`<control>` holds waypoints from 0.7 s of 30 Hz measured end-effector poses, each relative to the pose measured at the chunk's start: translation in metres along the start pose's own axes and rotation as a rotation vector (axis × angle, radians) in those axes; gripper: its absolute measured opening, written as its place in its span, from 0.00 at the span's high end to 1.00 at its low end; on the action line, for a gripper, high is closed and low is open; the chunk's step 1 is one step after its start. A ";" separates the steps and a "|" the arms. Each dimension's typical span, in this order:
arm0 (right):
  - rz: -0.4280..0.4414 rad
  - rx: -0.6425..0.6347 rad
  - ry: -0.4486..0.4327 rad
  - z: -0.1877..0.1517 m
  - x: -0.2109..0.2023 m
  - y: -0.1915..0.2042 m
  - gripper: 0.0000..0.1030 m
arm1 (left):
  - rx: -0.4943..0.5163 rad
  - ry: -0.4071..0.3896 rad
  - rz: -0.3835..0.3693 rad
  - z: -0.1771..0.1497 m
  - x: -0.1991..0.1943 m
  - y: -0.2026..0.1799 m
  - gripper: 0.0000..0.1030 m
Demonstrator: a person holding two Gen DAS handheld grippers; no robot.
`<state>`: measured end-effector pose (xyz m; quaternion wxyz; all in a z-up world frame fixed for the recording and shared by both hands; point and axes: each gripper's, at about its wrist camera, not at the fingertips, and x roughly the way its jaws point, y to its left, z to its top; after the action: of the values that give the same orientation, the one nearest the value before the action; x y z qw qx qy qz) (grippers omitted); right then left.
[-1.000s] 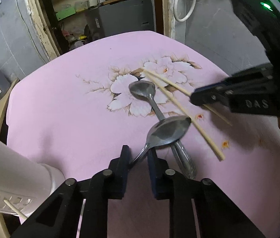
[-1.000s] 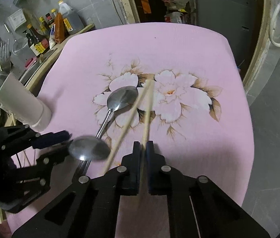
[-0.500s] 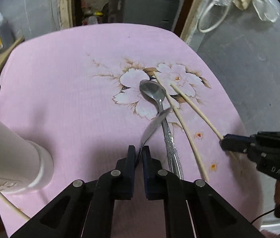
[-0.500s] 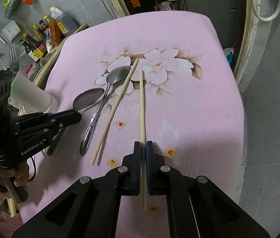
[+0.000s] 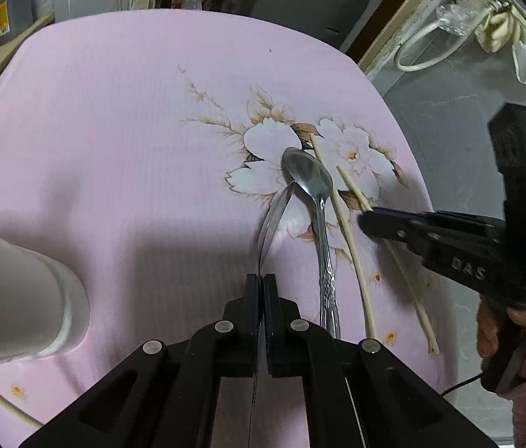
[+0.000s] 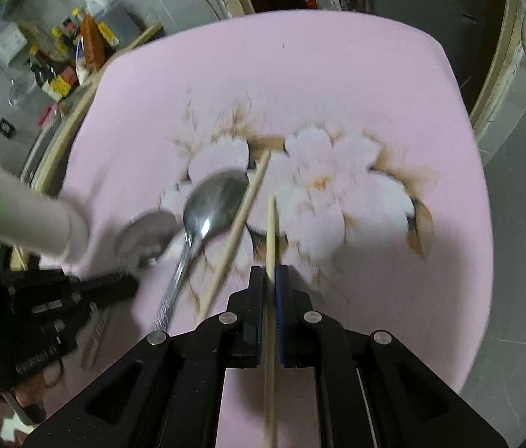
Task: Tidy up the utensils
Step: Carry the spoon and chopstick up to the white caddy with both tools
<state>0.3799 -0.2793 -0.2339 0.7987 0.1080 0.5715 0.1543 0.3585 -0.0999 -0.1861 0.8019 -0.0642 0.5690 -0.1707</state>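
Note:
My left gripper [image 5: 262, 280] is shut on the handle of a steel spoon [image 5: 276, 211], which hangs edge-on above the pink flowered cloth [image 5: 113, 130]. A second spoon [image 5: 309, 177] lies flat on the cloth just to its right, beside a loose chopstick [image 5: 348, 231]. My right gripper [image 6: 271, 276] is shut on another chopstick [image 6: 270, 231], which runs back between its fingers. In the right wrist view the lying spoon [image 6: 218, 201], the loose chopstick [image 6: 240, 224] and the blurred held spoon [image 6: 147, 235] sit left of it. A white utensil holder [image 5: 20, 298] stands at the left.
The cloth ends in a rounded table edge, with grey floor [image 5: 449, 119] beyond on the right. Sauce bottles [image 6: 91, 33] crowd a ledge at the far left. A person's hand [image 5: 501, 332] grips the right tool. A chopstick [image 5: 2, 399] pokes out by the holder.
The left jaws have shut on the spoon's handle and rolled it edge-on off the cloth. The right gripper, still holding its chopstick, has swung back in close to the lying spoon.

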 end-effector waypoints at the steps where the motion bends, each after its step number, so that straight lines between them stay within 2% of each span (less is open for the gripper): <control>1: 0.002 0.007 -0.004 0.001 -0.002 0.001 0.95 | -0.003 -0.001 -0.003 0.001 -0.001 0.000 0.97; 5: 0.038 0.041 -0.079 -0.009 -0.021 0.003 0.96 | 0.008 -0.049 -0.017 0.002 -0.011 -0.005 0.97; 9: 0.101 0.103 -0.247 -0.024 -0.062 0.005 0.96 | 0.015 -0.115 -0.050 0.000 -0.032 -0.010 0.97; 15: 0.167 0.157 -0.512 -0.048 -0.124 0.027 0.96 | -0.006 -0.287 -0.131 -0.002 -0.091 -0.012 0.97; 21: 0.233 0.125 -0.713 -0.042 -0.169 0.081 0.96 | -0.025 -0.439 -0.160 0.001 -0.159 0.006 0.97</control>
<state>0.2799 -0.2666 -0.0709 0.9163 0.2677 0.2499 0.1618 0.3134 -0.0391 -0.0456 0.8894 -0.1548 0.3762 -0.2086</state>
